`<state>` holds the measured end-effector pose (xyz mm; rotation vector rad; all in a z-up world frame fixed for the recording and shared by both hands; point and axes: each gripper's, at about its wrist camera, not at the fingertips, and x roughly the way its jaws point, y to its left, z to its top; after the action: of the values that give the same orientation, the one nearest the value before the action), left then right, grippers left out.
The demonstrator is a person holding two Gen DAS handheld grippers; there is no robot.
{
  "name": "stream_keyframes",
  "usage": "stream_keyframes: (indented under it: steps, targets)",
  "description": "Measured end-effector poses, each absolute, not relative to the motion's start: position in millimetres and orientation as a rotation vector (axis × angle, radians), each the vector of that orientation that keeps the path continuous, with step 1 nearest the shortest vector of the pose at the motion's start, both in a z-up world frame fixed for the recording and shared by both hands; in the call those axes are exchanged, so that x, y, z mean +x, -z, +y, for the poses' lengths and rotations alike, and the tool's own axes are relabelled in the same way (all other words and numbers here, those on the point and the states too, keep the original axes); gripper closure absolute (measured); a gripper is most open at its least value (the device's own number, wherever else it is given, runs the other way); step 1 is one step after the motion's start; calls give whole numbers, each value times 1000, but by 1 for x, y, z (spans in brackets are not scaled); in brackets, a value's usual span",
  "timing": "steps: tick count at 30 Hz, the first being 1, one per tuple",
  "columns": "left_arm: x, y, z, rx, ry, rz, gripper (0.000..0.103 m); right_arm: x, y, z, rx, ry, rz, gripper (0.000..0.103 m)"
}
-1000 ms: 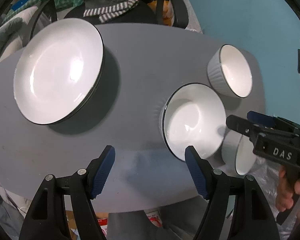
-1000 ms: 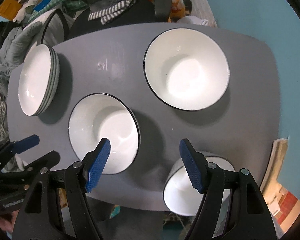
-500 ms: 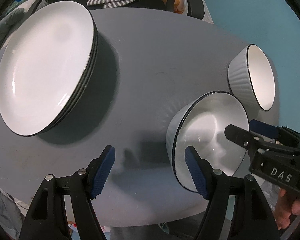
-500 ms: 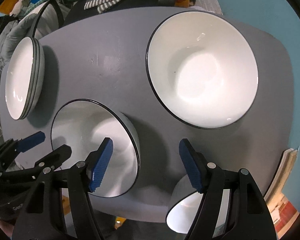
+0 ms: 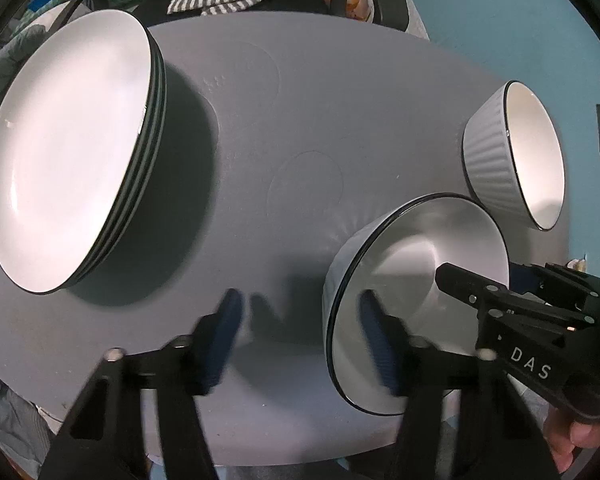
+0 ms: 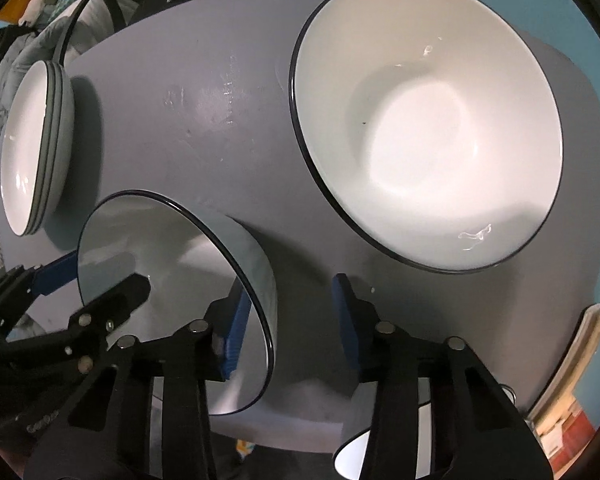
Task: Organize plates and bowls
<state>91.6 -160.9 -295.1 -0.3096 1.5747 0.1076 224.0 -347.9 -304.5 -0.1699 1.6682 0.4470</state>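
Both of your claws point down at a grey oval surface (image 5: pixel 300 128) and bracket the same white bowl with a dark rim (image 5: pixel 416 280).

Your left claw (image 5: pixel 300 336) is closing: its blurred blue pads straddle the bowl's near-left rim, one inside and one outside, not yet pressing on it.

Your right claw (image 6: pixel 286 320) is closing too. One blue pad sits inside the bowl (image 6: pixel 172 264) and the other outside its wall, with a gap visible.

A stack of white plates (image 5: pixel 72 160) rests at the surface's far left, well apart from the bowl. A ribbed white bowl (image 5: pixel 516 152) stands just beyond it on the right. The right view shows a larger white bowl (image 6: pixel 424 120) at upper right.
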Motion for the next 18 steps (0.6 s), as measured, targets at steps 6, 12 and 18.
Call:
stream_keyframes:
  steps: [6,12,18]
  targets:
    - [92,301,-156,-353,-112,1587,70,214,308,-334,-174,-476,1669,81]
    - [93,307,-154,-397,-92,1604,76,209,311,-333,-155,-494,1675,89]
    - [99,306,-151,-349,-64,1604,83,205,312,-328,-159,-513,1683,91]
